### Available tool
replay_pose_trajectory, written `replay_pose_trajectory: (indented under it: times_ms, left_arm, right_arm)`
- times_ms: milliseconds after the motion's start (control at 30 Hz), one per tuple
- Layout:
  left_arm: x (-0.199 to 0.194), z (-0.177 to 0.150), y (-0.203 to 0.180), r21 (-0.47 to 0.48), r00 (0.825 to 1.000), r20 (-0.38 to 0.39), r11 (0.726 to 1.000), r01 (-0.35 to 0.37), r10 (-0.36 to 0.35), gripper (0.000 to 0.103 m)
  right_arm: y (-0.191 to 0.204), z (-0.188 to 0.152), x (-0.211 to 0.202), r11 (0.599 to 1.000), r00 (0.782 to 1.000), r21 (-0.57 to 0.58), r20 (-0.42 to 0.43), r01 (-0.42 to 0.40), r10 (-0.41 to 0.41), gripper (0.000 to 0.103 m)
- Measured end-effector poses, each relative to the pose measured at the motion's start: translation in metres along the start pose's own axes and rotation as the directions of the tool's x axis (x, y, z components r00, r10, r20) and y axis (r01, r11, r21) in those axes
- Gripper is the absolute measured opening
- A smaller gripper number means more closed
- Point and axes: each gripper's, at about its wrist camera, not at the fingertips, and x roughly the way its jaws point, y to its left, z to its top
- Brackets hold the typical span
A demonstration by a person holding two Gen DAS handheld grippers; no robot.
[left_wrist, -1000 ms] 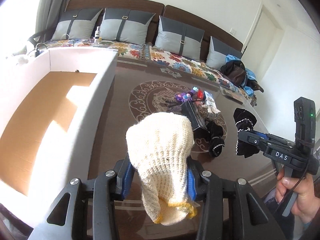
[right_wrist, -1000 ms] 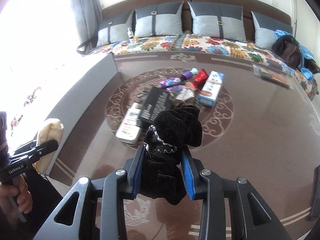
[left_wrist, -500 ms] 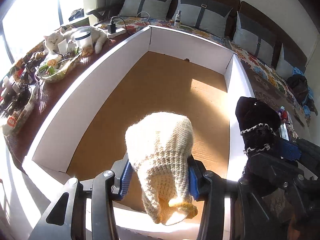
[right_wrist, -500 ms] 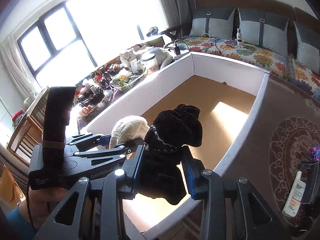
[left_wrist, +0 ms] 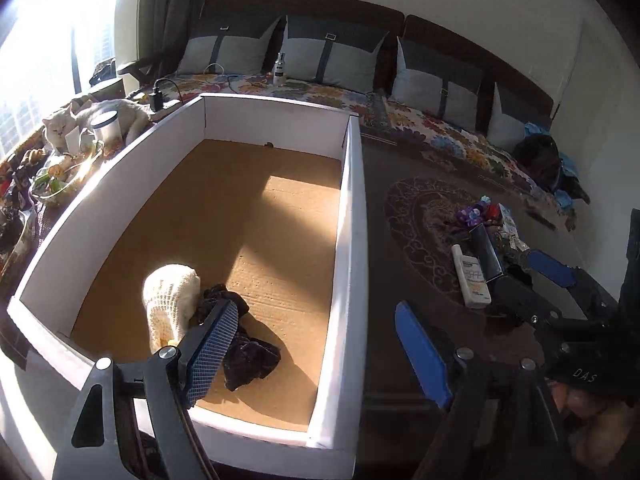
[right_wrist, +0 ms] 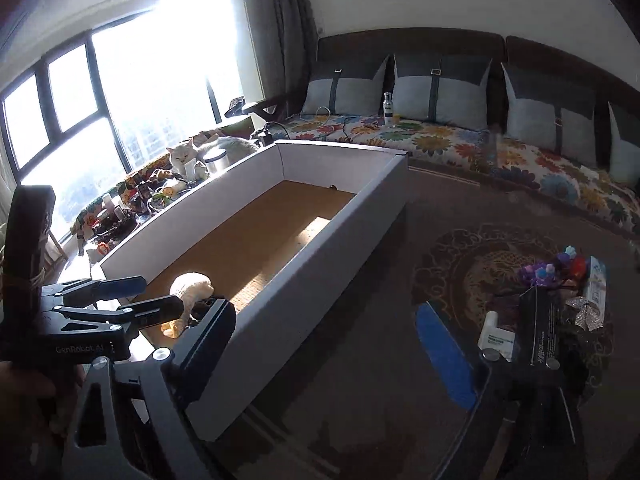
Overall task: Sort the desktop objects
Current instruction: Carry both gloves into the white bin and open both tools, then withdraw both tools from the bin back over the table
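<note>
Both grippers empty, jaws spread wide. Left gripper [left_wrist: 316, 344] hangs over the near right part of the white-walled box [left_wrist: 352, 240]; right gripper [right_wrist: 340, 340] sits over the dark table [right_wrist: 380, 420], just outside the box's long wall.

Cream knitted glove [left_wrist: 170, 300] and black velvet piece [left_wrist: 248, 352] lie on the box's brown cardboard floor, near corner, touching each other. Judgement: soft fabric items are grouped here as one category, placed close to the near wall because that is the shortest reach over the rim.

Remaining pile lies well apart on the table's patterned medallion: white bottle [left_wrist: 472, 280] lying flat, black box [left_wrist: 486, 256] beside it, purple trinkets [left_wrist: 474, 212] behind. From the right wrist view, a blue-white carton [right_wrist: 596, 280] and a sparkly bow [right_wrist: 586, 314] also belong to it. Judgement: these are unsorted, so the task is at an early stage; open jaws suit a return to the pile.

Hidden / unclear:
- Left finger pad covers part of the black velvet piece; its exact shape not readable
- In the right wrist view the left gripper body blocks most of both fabrics
- Bottle label too small to read
- Box exterior beyond the far wall hidden; the near-left corner cut by glare
- White cat [left_wrist: 80, 124] among clutter by the window, irrelevant to sorting
</note>
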Motion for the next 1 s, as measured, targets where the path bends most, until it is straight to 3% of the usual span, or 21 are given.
replay_pose_trajectory:
  times_ms: [133,200,300,367,500,600,700,1000]
  left_arm:
    - [0.007,-0.021,-0.079,0.08,0.989,-0.032,0.986,0.146,-0.144,0.103]
    - [0.031,-0.039,-0.107,0.076,0.979,-0.1,0.979,0.187,-0.179,0.103]
    - [0.084,-0.065,-0.136,0.097,0.964,-0.224,0.981,0.168,-0.143,0.103]
    - [0.11,-0.077,-0.148,0.131,0.962,-0.255,0.982,0.137,-0.1,0.103]
    - [0.136,-0.078,-0.158,0.178,0.972,-0.232,0.982,0.068,-0.025,0.103]
    - [0.152,-0.067,-0.161,0.18,0.975,-0.22,0.983,0.044,-0.004,0.103]
    - [0.167,-0.058,-0.167,0.247,0.98,-0.189,0.969,-0.013,0.062,0.103]
    - [0.203,-0.022,-0.164,0.297,0.991,-0.132,0.954,0.049,-0.01,0.103]
  right_arm:
    - [-0.079,-0.062,-0.035,0.979,0.98,0.047,-0.021,0.198,-0.197,0.093]
    - [-0.117,-0.099,-0.049,0.958,0.96,0.075,-0.076,0.277,-0.271,0.093]
    - [-0.158,-0.147,-0.067,0.926,0.931,0.129,-0.147,0.354,-0.336,0.093]
    - [-0.175,-0.167,-0.078,0.912,0.922,0.162,-0.161,0.378,-0.353,0.093]
    - [-0.188,-0.167,-0.084,0.9,0.929,0.241,-0.168,0.363,-0.33,0.093]
    - [-0.18,-0.165,-0.071,0.909,0.923,0.192,-0.181,0.371,-0.339,0.093]
    - [-0.17,-0.173,-0.057,0.918,0.919,0.149,-0.213,0.367,-0.333,0.093]
    - [-0.174,-0.177,-0.051,0.903,0.898,0.117,-0.215,0.413,-0.383,0.093]
